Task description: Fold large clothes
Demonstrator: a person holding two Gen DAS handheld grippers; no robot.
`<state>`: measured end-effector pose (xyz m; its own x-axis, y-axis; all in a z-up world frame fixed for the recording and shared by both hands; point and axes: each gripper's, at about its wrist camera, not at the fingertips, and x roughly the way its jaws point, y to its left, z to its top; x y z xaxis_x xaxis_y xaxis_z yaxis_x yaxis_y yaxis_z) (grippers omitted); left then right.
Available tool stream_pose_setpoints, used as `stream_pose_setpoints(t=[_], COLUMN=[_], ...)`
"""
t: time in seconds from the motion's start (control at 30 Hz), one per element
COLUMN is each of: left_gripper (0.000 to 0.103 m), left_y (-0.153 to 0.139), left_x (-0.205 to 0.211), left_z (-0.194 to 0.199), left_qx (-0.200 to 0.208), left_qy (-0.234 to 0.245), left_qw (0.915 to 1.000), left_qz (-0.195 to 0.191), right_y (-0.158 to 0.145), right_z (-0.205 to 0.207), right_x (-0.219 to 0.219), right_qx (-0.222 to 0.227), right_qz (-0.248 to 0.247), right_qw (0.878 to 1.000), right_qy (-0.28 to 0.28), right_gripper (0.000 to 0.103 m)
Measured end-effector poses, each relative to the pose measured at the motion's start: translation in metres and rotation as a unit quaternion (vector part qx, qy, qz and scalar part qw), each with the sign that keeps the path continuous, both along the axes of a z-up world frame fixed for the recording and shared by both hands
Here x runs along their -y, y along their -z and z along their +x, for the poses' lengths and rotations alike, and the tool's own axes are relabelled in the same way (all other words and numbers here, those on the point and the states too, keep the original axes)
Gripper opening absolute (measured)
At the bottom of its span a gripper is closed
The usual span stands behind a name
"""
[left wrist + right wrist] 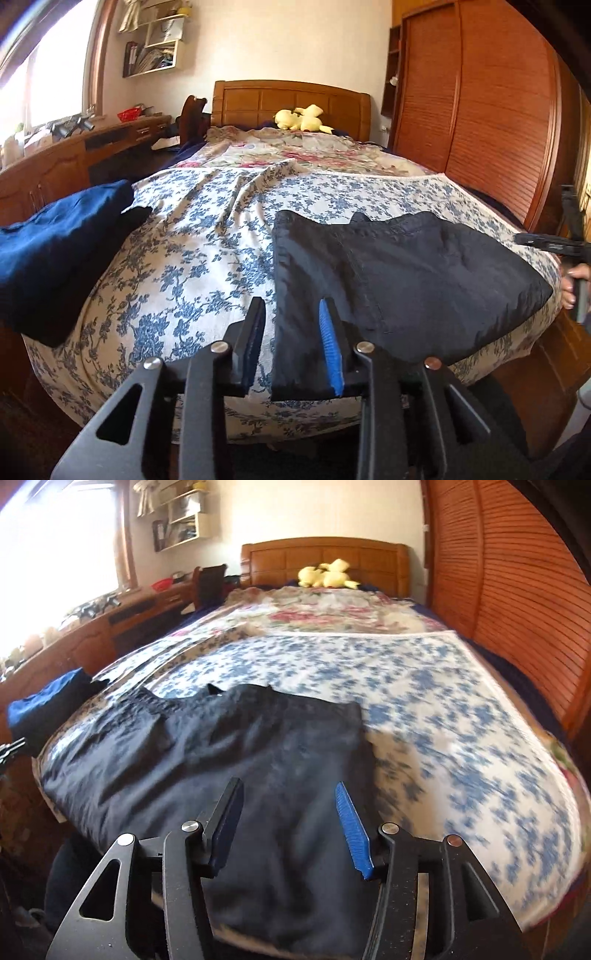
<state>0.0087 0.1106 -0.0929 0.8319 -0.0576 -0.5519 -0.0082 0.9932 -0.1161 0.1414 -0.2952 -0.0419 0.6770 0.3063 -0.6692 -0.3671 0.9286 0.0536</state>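
A black garment (406, 280) lies folded flat on the blue-flowered bedspread (207, 236) near the bed's foot. My left gripper (291, 301) hovers at its near left edge. Its jaws stand apart, with the edge of the cloth lying under the gap and not pinched. In the right wrist view the same black garment (240, 757) is blurred. My right gripper (288, 782) stands open over its near right part and holds nothing. At the right edge of the left wrist view, the right gripper (554, 243) and a hand (572, 284) show.
A folded dark blue garment (55, 236) sits on the bed's left corner. A yellow plush toy (301, 118) lies by the wooden headboard (258, 99). A slatted wardrobe (498, 110) runs along the right, and a desk (74, 147) along the left.
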Motion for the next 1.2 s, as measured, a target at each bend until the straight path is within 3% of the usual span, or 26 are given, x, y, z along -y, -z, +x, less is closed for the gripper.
stream_pose_setpoints(t=[0.2,0.4,0.53,0.77,0.93,1.0,1.2], left_gripper=[0.033,0.035,0.035,0.035,0.035,0.035,0.035], left_y=[0.009,0.013,0.014,0.016,0.014,0.012,0.002], left_x=[-0.017,-0.03,-0.035,-0.036,-0.031,-0.027,-0.013], left_z=[0.001,0.002,0.001,-0.001,0.001,0.002,0.005], left_qx=[0.0,0.003,0.002,0.0,-0.001,0.0,-0.002], left_qy=[0.005,0.011,0.016,0.027,0.03,0.03,0.031], left_qw=[0.9999,0.9998,0.9998,0.9996,0.9995,0.9995,0.9995], left_qz=[-0.011,-0.015,-0.013,-0.011,-0.008,-0.005,0.008], right_y=[0.023,0.049,0.075,0.102,0.107,0.105,0.091], right_z=[0.055,0.113,0.151,0.179,0.185,0.186,0.184], right_x=[-0.083,-0.142,-0.161,-0.167,-0.167,-0.166,-0.171], right_qx=[-0.032,-0.08,-0.122,-0.162,-0.172,-0.169,-0.112], right_qz=[-0.015,-0.045,-0.117,-0.117,-0.102,-0.097,-0.097], right_qw=[0.999,0.995,0.985,0.98,0.98,0.981,0.989], right_qy=[-0.039,-0.041,0.016,0.019,-0.002,-0.004,0.003], right_gripper=[0.053,0.053,0.053,0.055,0.044,0.03,0.021])
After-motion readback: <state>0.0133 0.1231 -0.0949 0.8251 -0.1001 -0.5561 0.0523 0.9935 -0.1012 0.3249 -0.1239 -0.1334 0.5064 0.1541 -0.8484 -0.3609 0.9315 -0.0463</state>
